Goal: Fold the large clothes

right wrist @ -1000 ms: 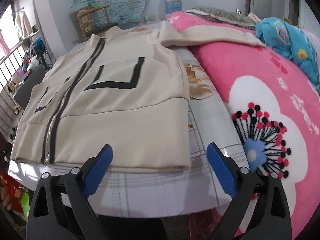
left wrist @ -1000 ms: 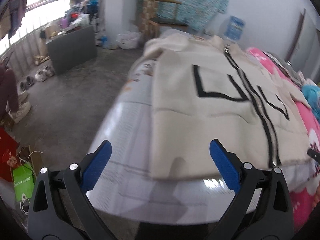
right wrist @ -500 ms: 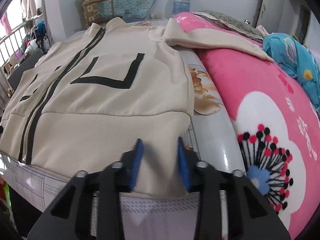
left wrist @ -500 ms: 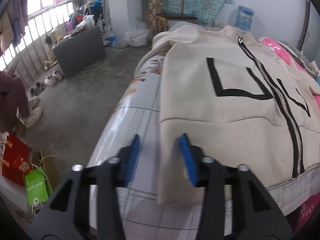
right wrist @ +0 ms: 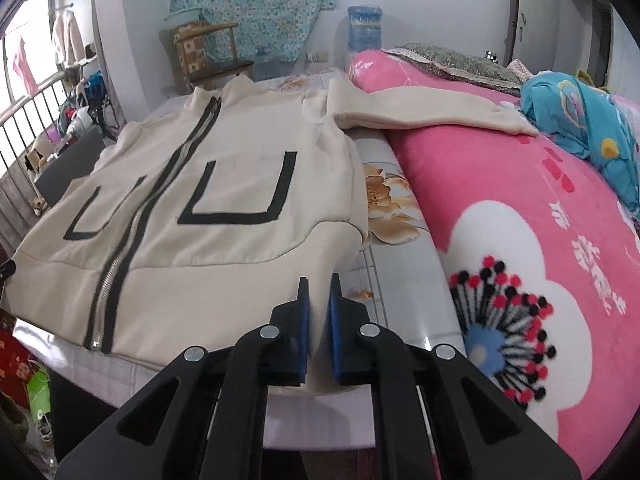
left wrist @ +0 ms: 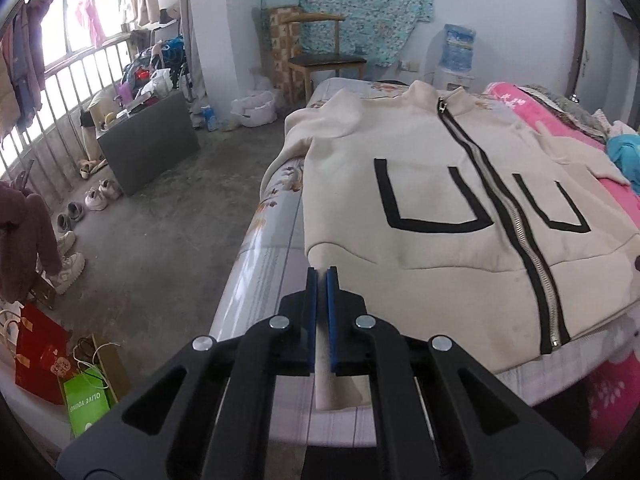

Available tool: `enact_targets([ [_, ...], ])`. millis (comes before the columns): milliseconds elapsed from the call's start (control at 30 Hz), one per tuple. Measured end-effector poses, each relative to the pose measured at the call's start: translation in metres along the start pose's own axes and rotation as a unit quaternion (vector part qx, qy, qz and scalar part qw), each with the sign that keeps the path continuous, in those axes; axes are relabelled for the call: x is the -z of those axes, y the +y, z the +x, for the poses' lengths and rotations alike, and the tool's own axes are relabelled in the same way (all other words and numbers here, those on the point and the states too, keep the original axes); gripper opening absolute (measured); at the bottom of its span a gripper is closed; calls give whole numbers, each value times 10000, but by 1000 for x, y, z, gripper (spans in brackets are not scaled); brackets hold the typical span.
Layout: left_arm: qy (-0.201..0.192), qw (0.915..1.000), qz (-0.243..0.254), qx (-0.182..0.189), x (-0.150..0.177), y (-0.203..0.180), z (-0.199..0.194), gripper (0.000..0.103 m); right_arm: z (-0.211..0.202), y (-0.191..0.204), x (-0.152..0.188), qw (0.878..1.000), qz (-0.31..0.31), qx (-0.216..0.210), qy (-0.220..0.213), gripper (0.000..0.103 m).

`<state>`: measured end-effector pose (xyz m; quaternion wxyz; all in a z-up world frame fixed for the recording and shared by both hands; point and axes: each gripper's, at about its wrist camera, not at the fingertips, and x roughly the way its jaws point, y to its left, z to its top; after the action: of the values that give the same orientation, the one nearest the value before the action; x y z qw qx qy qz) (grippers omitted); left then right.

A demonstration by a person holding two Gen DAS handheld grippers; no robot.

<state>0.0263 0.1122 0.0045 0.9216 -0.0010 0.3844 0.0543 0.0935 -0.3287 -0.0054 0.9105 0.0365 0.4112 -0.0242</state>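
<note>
A large cream zip-up jacket [left wrist: 440,216] with black U-shaped trim lies face up on the bed; it also shows in the right wrist view [right wrist: 192,208]. My left gripper [left wrist: 321,280] is shut on the jacket's bottom hem at its left corner. My right gripper [right wrist: 319,286] is shut on the hem at the right corner. One sleeve [right wrist: 432,114] stretches right over the pink blanket. The other sleeve [left wrist: 296,136] hangs off the bed's left side.
A pink floral blanket [right wrist: 540,240] covers the bed's right side, with a blue quilt [right wrist: 588,120] behind it. The bed sheet [left wrist: 268,264] edge drops to a concrete floor with shoes [left wrist: 96,200], bags [left wrist: 86,398], a dark panel [left wrist: 148,140] and a chair [left wrist: 320,60].
Both grippers went from wide open to shut on the jacket's bottom hem corners. Both moved forward onto the hem, and the hem is now pinched up between the pads.
</note>
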Motion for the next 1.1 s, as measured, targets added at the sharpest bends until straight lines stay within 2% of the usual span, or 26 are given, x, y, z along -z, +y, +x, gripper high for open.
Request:
enact_targets([
  [200, 361, 9993, -60, 66, 29, 15, -35, 4, -34, -5, 27, 9999, 29, -59, 154, 9],
  [300, 648, 9977, -179, 95, 45, 23, -36, 4, -40, -9, 45, 9990, 185, -99, 387, 9],
  [433, 984, 9947, -249, 188, 61, 39, -27, 7, -29, -11, 56, 9962, 100, 281, 820, 17],
  [500, 865, 9958, -230, 179, 57, 43, -32, 13, -38, -8, 52, 9969, 91, 357, 695, 27],
  [567, 651, 9976, -146, 168, 47, 38, -36, 36, -51, -4, 44, 9985, 35, 329, 430, 56],
  [700, 285, 9992, 59, 280, 23, 14, -35, 57, -60, 22, 24, 9998, -164, 32, -49, 67],
  [800, 138, 9987, 203, 448, 4, -10, -22, 74, -46, 49, 12, 9987, -341, -374, -83, 75],
  [833, 134, 9986, 239, 461, 0, -17, -16, 82, -35, 61, 8, 9975, -441, -548, -50, 81],
  [967, 429, 9968, 383, 547, -15, -45, 26, 85, 4, 99, 2, 9945, -731, -697, 276, 85],
  [1100, 723, 9954, 517, 355, -19, -61, 64, 85, 38, 118, 0, 9937, -784, -580, 548, 85],
])
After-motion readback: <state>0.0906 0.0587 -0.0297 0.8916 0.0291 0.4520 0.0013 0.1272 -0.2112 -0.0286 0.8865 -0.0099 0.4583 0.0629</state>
